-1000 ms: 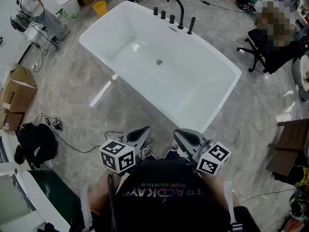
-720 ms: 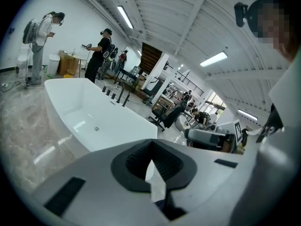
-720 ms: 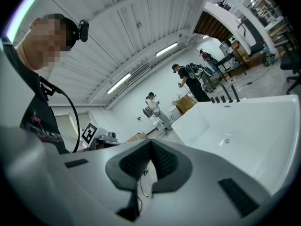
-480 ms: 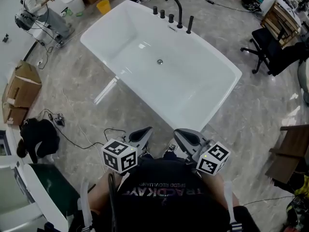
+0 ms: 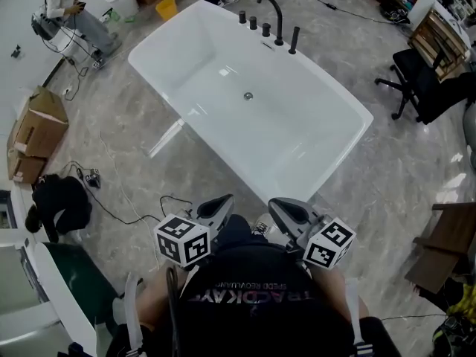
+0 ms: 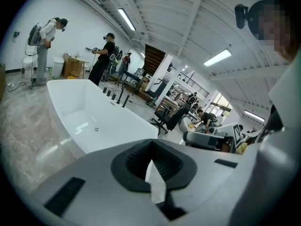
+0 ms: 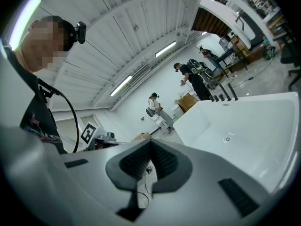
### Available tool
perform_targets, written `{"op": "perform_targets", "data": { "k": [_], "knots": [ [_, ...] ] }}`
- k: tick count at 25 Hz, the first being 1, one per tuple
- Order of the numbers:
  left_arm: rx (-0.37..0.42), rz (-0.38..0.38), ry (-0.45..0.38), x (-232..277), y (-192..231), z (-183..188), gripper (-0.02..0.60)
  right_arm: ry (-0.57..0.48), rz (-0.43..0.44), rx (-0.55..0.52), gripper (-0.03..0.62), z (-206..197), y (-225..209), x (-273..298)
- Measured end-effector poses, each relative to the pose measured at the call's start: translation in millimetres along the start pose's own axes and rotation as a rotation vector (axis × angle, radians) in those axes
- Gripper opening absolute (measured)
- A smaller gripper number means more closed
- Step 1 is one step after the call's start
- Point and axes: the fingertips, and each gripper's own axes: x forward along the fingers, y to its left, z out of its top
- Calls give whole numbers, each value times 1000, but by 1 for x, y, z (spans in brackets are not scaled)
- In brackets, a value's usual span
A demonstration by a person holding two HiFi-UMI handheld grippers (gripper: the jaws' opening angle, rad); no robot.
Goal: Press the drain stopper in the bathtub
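While we stand on the marble floor [image 5: 134, 155] at the near end of the white bathtub [image 5: 172, 56], both tools sit low, close to our dark shirt. The left gripper [image 5: 222, 201] has its jaws pressed together. Its own view shows the black pads meeting at the tips, with nothing caught between them. It's the same on the other side: the right gripper [image 5: 277, 205] is also closed on nothing, its pads tip to tip. The two marker cubes [image 5: 181, 240] flank our chest, one on each tool.

And the target? The drain stopper [image 5: 248, 96] is a small round metal disc on the tub floor, about mid-length and on the side toward the black faucet [image 5: 272, 10]. It is well apart from both grippers, with the near rim of the tub between it and them. Neither tool is touching the tub, though the right one is near its closest corner.

Around us, cardboard boxes [image 5: 33, 136] sit at the far left, a black cable [image 5: 111, 203] trails over the floor and an office chair [image 5: 420, 80] stands off to the right. A person [image 5: 68, 13] stands beyond the tub's far end.
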Motion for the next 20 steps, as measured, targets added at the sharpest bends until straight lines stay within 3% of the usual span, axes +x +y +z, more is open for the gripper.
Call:
{"op": "perform_targets", "data": {
  "k": [20],
  "knots": [
    [40, 14, 2, -11, 12, 15, 5, -36, 14, 10, 12, 8, 4, 17]
  ]
}}
